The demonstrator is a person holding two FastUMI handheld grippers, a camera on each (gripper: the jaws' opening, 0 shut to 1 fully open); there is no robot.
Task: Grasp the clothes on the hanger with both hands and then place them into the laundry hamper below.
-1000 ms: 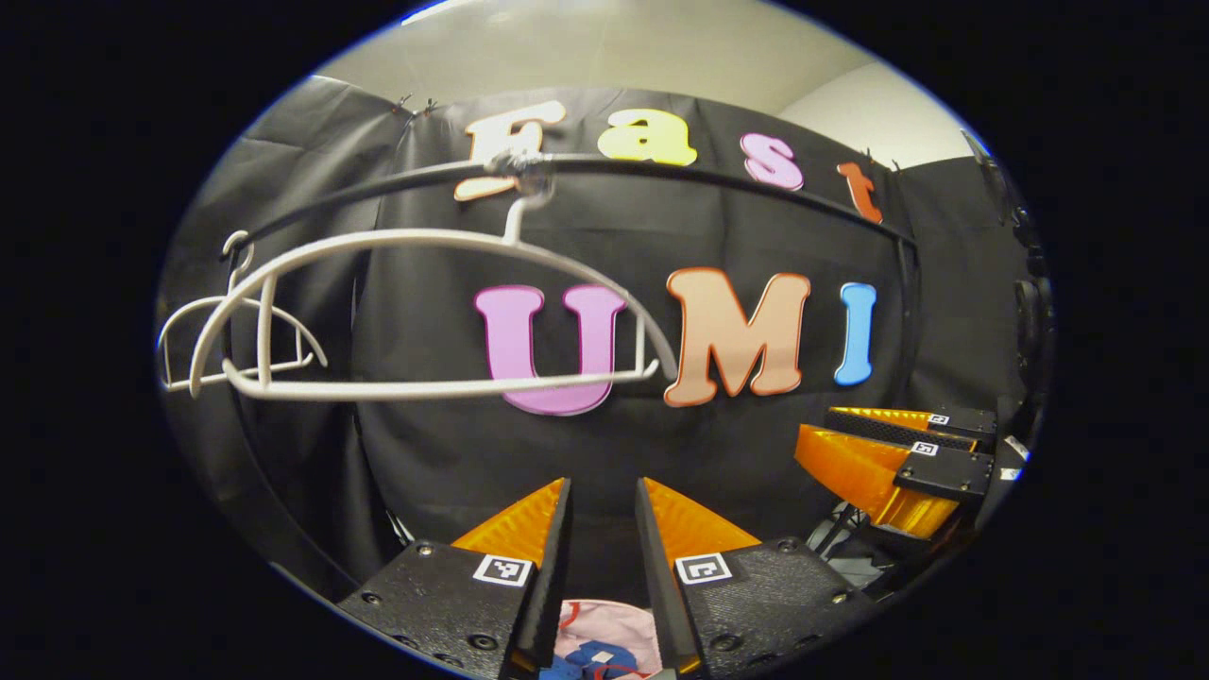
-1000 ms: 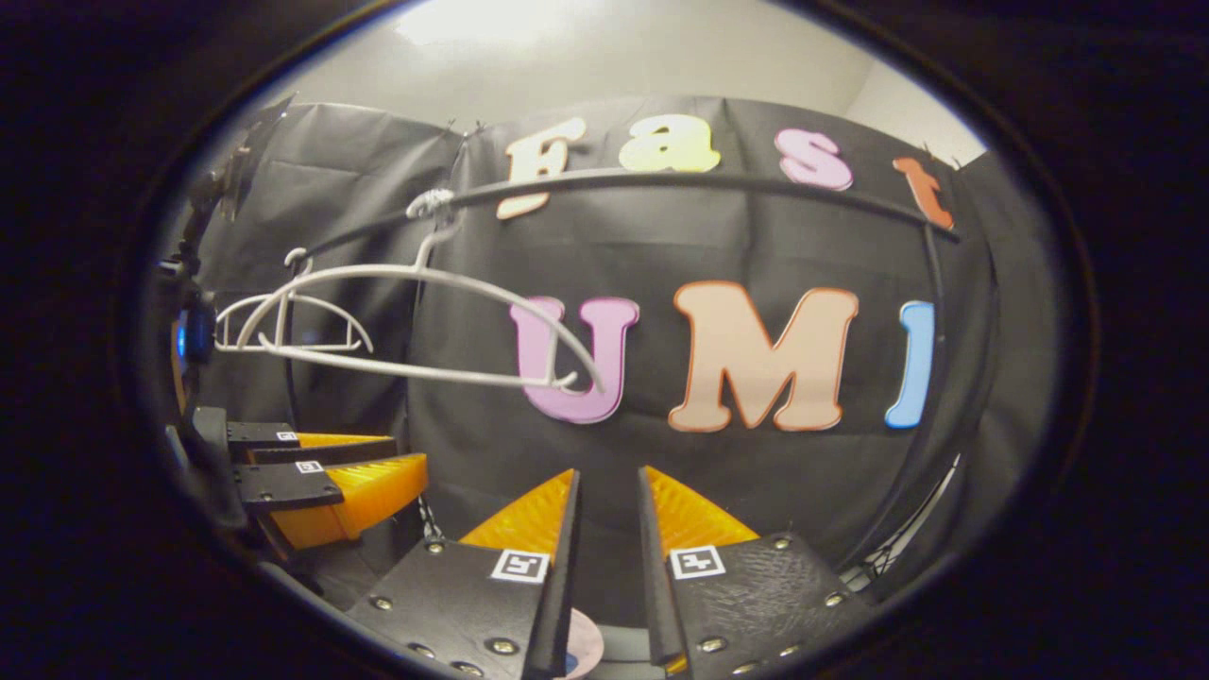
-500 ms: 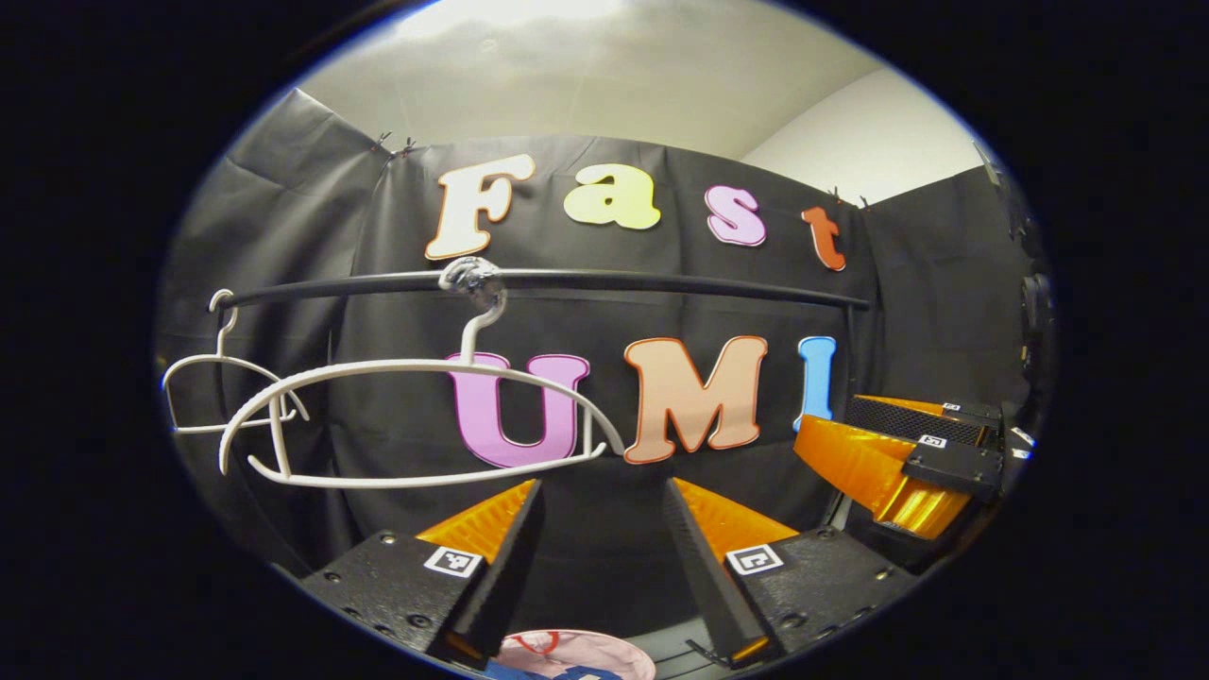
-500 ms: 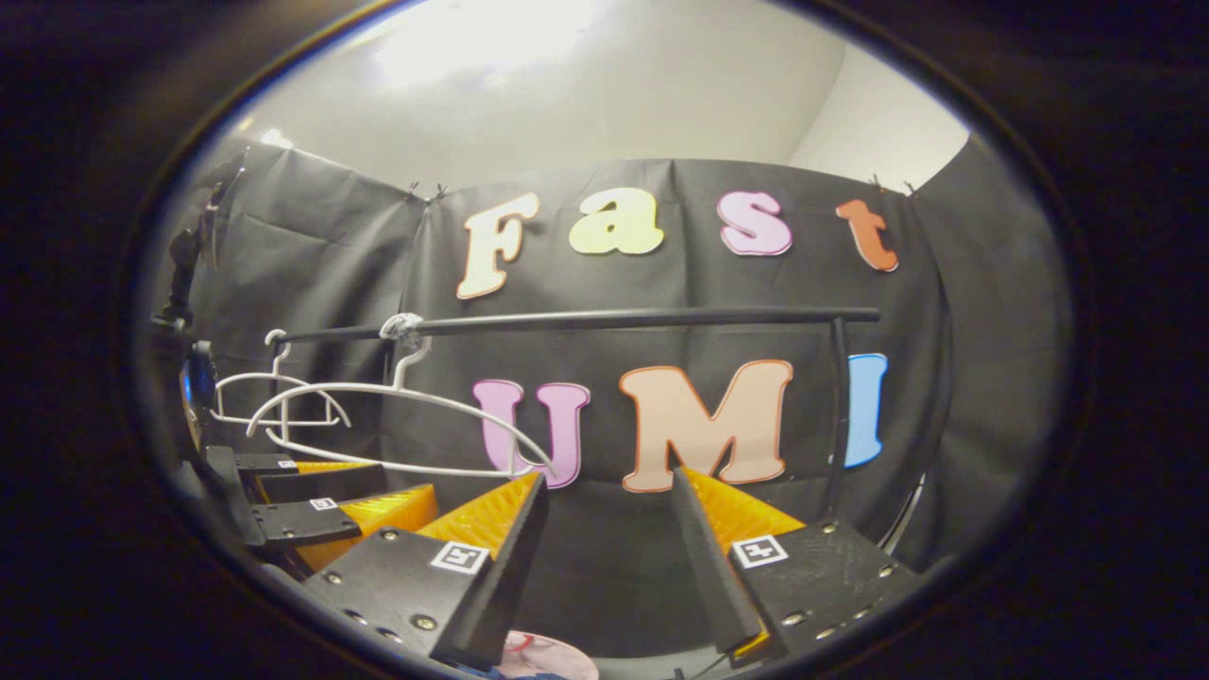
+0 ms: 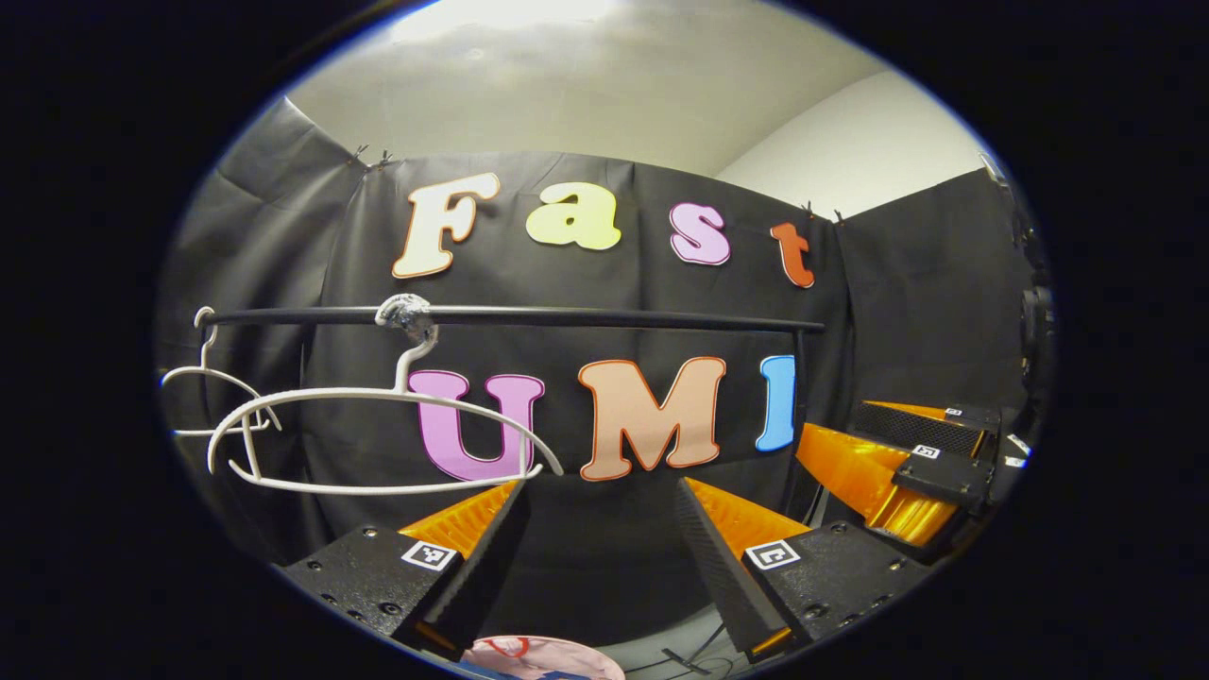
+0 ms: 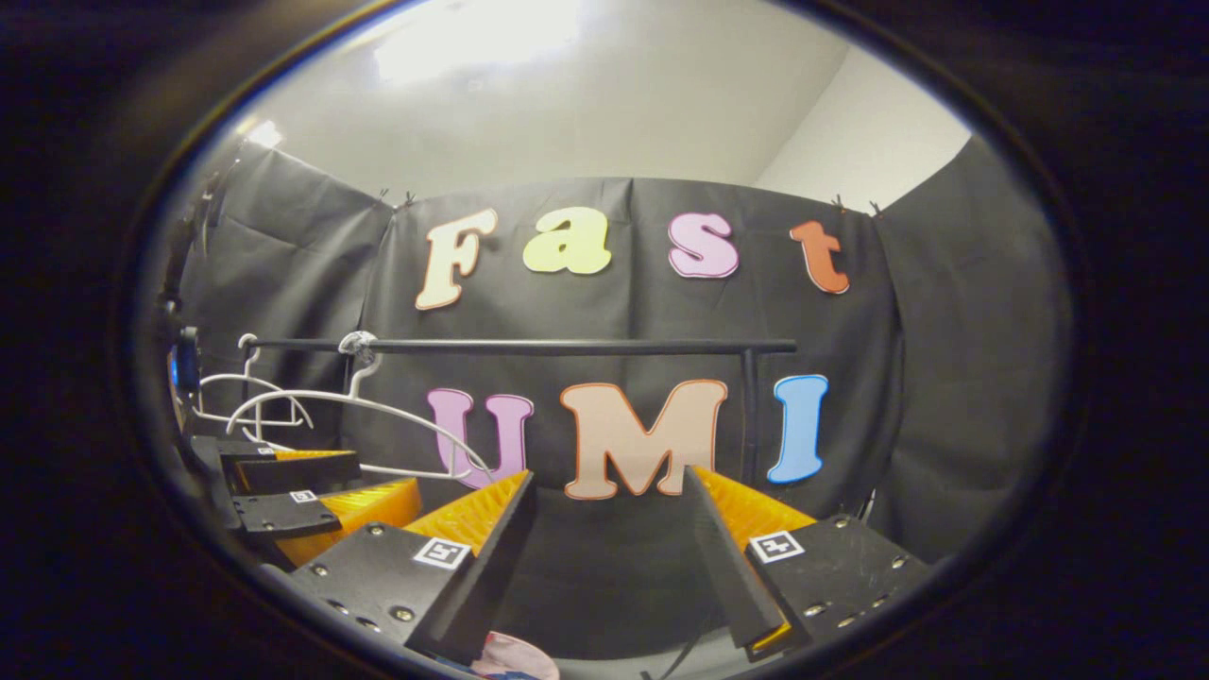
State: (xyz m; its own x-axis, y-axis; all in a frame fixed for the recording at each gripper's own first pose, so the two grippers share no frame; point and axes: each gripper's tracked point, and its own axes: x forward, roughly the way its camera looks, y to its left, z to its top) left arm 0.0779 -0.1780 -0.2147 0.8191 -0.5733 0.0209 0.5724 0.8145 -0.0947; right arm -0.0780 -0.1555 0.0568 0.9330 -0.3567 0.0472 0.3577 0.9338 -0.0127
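Nearest in, the left gripper [image 5: 600, 491] stood with its fingers spread wide, nothing between them, and the right gripper [image 6: 609, 482] was released just the same, empty. Down below, between each pair of fingers, a scrap of pink garment [image 5: 543, 656] with a red detail lay low at the bottom edge; it showed again, soft and crumpled, in the right gripper view [image 6: 515, 656]. I judged that to be the clothes lying in the hamper, though the hamper itself I could not make out. To finish well, I thought, both tools wanted drawing straight back and up, clear of the cloth so no fold snagged. Off to the side in the left gripper view, the other gripper sat level. Farther back, a white hanger [image 5: 378, 444], thin, curved and smooth, hung bare from a slim dark rail [image 5: 586, 316], with a second bare hanger [image 5: 212, 401] beside it.
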